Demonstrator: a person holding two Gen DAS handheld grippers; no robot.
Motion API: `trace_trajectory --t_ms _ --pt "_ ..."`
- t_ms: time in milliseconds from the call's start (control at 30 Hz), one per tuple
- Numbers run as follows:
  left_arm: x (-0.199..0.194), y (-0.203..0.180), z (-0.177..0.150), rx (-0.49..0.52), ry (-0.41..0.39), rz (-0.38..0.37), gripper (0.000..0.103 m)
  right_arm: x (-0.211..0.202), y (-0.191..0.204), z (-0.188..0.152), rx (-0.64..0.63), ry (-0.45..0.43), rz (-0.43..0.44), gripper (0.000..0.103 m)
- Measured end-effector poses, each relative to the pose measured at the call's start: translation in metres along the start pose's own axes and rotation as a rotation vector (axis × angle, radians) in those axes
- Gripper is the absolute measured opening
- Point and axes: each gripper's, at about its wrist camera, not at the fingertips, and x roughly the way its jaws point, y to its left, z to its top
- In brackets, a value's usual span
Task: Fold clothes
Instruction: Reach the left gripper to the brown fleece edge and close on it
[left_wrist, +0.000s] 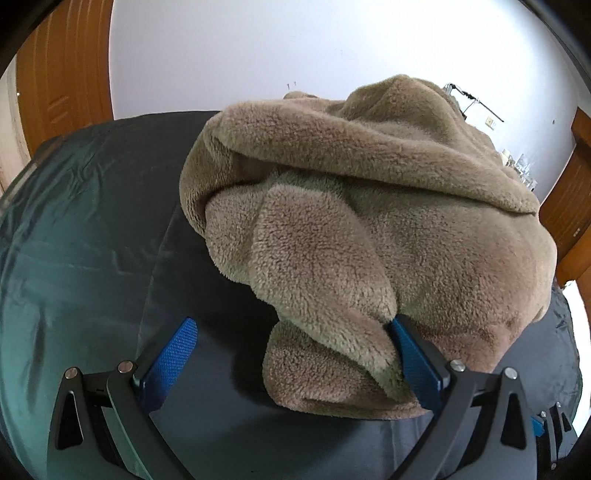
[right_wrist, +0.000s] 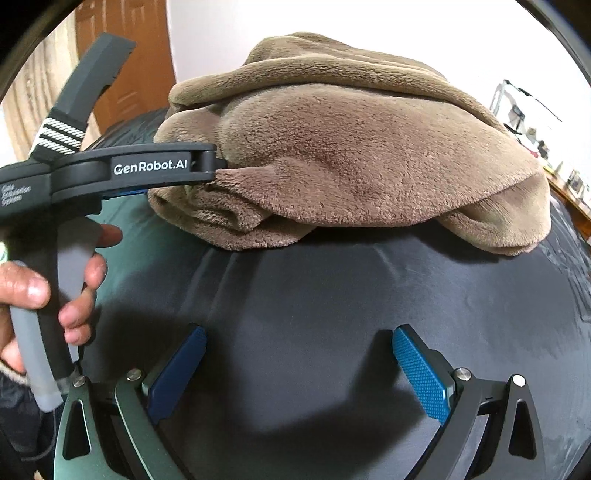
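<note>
A brown fleece garment (left_wrist: 369, 229) lies bunched and loosely folded on a dark grey cloth-covered surface (left_wrist: 221, 424). My left gripper (left_wrist: 291, 332) is open, its blue pads (left_wrist: 173, 354) wide apart; the right pad presses into a low fold of the fleece, which bulges between the jaws. In the right wrist view the garment (right_wrist: 351, 166) lies ahead, and the left gripper (right_wrist: 218, 166) reaches into its left edge. My right gripper (right_wrist: 299, 354) is open and empty, over the bare cloth (right_wrist: 332, 295) short of the garment.
A teal cloth (left_wrist: 55, 258) covers the surface's left side. A white wall (left_wrist: 295, 48) stands behind, with wooden doors at the left (left_wrist: 62, 74) and right (left_wrist: 569, 206). A person's hand (right_wrist: 44, 291) holds the left gripper's handle. Small clutter sits at the far right (right_wrist: 535, 140).
</note>
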Motion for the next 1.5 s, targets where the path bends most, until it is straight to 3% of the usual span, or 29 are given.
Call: trace_trajectory --t_ms 167,333,367,467,633,833,933,1033,1067,1133,1167,1233,1300,1500 --pt "0.016 -0.044 0.02 -0.004 -0.003 -0.007 0.102 -0.003 -0.003 0.002 -0.021 -0.005 0.014 0.102" --pt "-0.021 -0.08 0.019 0.003 0.032 0.025 0.102 -0.007 -0.004 0.005 -0.027 -0.009 0.019 0.102" --pt "-0.029 -0.062 0.012 0.001 0.025 0.016 0.102 -0.006 -0.009 0.005 -0.026 -0.009 0.019 0.102" --pt "-0.055 0.061 -0.028 -0.005 -0.021 -0.043 0.102 -0.008 -0.01 0.008 -0.023 -0.01 0.017 0.102" --pt "-0.089 0.116 -0.055 -0.023 -0.034 -0.069 0.102 -0.012 -0.01 0.01 -0.015 -0.011 0.008 0.102" --pt "-0.148 0.206 -0.072 -0.154 -0.069 -0.109 0.103 -0.02 -0.016 -0.001 -0.002 -0.015 0.007 0.102" --pt "-0.193 0.245 -0.078 -0.133 -0.137 -0.089 0.103 -0.026 -0.029 -0.003 0.052 -0.032 0.033 0.102" --pt "-0.245 0.282 -0.086 -0.093 -0.188 -0.155 0.103 -0.032 -0.043 -0.005 0.109 -0.053 0.073 0.102" --pt "-0.244 0.268 -0.086 -0.071 -0.194 -0.164 0.103 -0.034 -0.046 -0.005 0.121 -0.058 0.084 0.102" --pt "-0.201 0.188 -0.081 -0.016 -0.19 -0.145 0.103 -0.035 -0.05 -0.005 0.121 -0.059 0.087 0.102" --pt "-0.19 0.167 -0.067 0.021 -0.182 -0.144 0.103 -0.035 -0.052 -0.005 0.12 -0.058 0.085 0.102" --pt "-0.189 0.166 -0.027 0.111 -0.149 -0.154 0.103 -0.036 -0.046 -0.005 0.118 -0.058 0.083 0.102" --pt "-0.188 0.175 -0.021 0.173 -0.117 -0.156 0.103 -0.035 -0.036 -0.004 0.119 -0.059 0.083 0.102" --pt "-0.175 0.18 -0.013 0.179 -0.085 -0.187 0.103 -0.021 -0.037 -0.003 0.095 -0.045 0.052 0.102"
